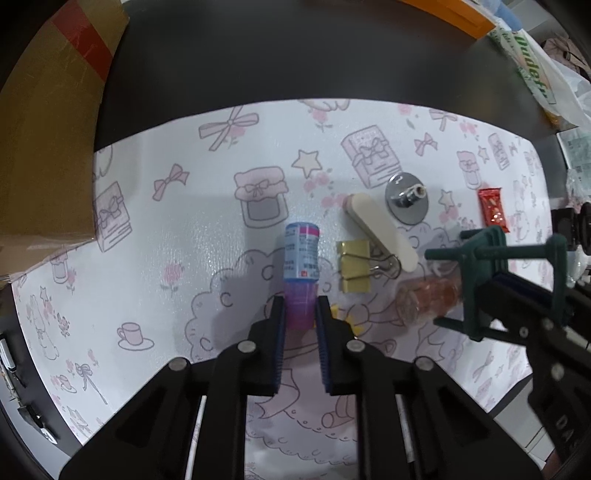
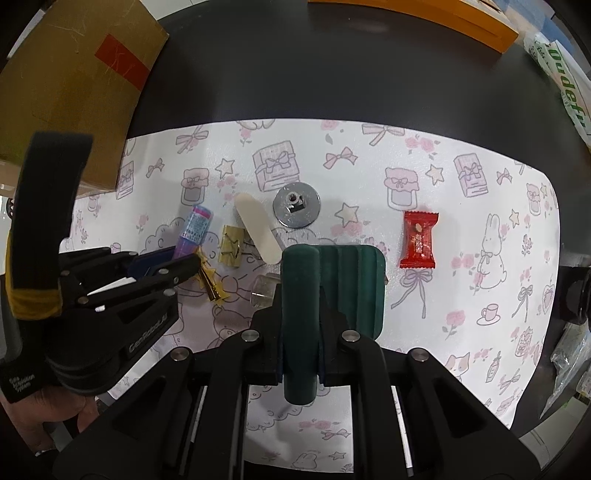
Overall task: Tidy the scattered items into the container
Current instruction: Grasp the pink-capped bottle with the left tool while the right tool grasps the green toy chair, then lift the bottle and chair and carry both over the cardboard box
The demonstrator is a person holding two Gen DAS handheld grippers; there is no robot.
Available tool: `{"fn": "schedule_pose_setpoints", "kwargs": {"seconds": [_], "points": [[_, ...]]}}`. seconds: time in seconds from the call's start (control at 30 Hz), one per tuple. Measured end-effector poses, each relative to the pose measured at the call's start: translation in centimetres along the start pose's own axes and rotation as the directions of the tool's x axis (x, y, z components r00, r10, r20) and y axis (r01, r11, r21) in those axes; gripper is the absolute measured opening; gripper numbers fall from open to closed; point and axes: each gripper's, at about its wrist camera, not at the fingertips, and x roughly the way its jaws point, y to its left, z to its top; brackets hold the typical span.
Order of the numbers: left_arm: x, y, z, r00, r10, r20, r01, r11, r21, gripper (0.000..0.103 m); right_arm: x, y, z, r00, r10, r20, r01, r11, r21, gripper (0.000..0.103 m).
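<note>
My left gripper [image 1: 300, 308] is closed around the purple cap end of a small bottle with a blue-pink label [image 1: 301, 258] lying on the mat; it also shows in the right wrist view [image 2: 195, 230]. My right gripper [image 2: 300, 350] is shut on a dark green ribbed container [image 2: 332, 284], held above the mat; this container also shows in the left wrist view [image 1: 495, 273]. Scattered on the mat: a gold binder clip [image 1: 354, 266], a cream oblong piece [image 1: 380, 230], a metal disc with a nut [image 1: 406, 201], a red candy wrapper [image 2: 418, 240], a clear jar [image 1: 428, 295].
A cardboard box [image 2: 70, 85] stands at the back left on the dark table. An orange box [image 2: 443, 18] and a plastic bag with green print [image 2: 569, 81] lie at the back right. A yellow star-shaped piece [image 2: 210, 284] lies under the left gripper.
</note>
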Motion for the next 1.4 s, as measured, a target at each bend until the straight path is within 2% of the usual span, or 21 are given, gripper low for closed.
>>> {"fn": "schedule_pose_setpoints", "kwargs": {"seconds": [0.3,0.4,0.73,0.9,1.1,1.2,1.27,1.33,1.37,1.4], "points": [[-3.2,0.2,-1.0,0.999,0.002,0.049,-0.002,1.000,0.004,0.016,-0.9,0.8,0.3,0.999,-0.004,0.033,0.004,1.000,-0.009,0.012],[-3.7,0.3,-2.4,0.997,0.008,0.081,-0.008,1.000,0.002,0.011,-1.7,1.1,0.3,0.999,-0.004,0.050,0.005,1.000,-0.012,0.012],[-8.0,0.9,-3.3,0.986,0.009,0.167,-0.007,1.000,-0.013,0.003,-6.4,1.3,-1.0,0.991,0.001,0.131,0.001,1.000,-0.014,0.012],[-9.6,0.4,-4.3,0.979,0.006,0.204,-0.002,1.000,-0.019,0.004,-8.5,1.5,-2.1,0.986,0.003,0.167,-0.001,1.000,-0.007,0.012],[-6.8,1.3,-4.9,0.986,0.034,0.164,-0.023,0.997,-0.070,0.004,-8.2,1.3,-3.2,0.986,-0.004,0.167,0.006,1.000,-0.013,0.012],[-5.1,2.2,-4.6,0.989,0.019,0.144,-0.004,0.994,-0.108,0.005,-7.4,0.7,-3.2,0.987,-0.012,0.163,0.012,1.000,0.002,0.012],[-4.0,2.7,-4.1,0.991,0.002,0.132,0.015,0.991,-0.130,0.010,-6.5,-0.3,-3.0,0.987,-0.020,0.157,0.016,0.999,0.027,0.012],[-3.3,2.7,-3.6,0.990,0.012,0.141,0.006,0.991,-0.131,0.030,-5.8,-1.1,-2.7,0.987,-0.029,0.158,0.022,0.999,0.043,0.012],[-3.0,2.6,-3.4,0.989,0.027,0.148,-0.008,0.992,-0.128,0.036,-5.5,-1.6,-2.4,0.987,-0.034,0.159,0.026,0.998,0.050,0.012],[-2.7,2.5,-3.1,0.987,0.041,0.154,-0.022,0.992,-0.125,0.050,-5.2,-2.0,-2.1,0.987,-0.039,0.158,0.031,0.998,0.056,0.012]]}}
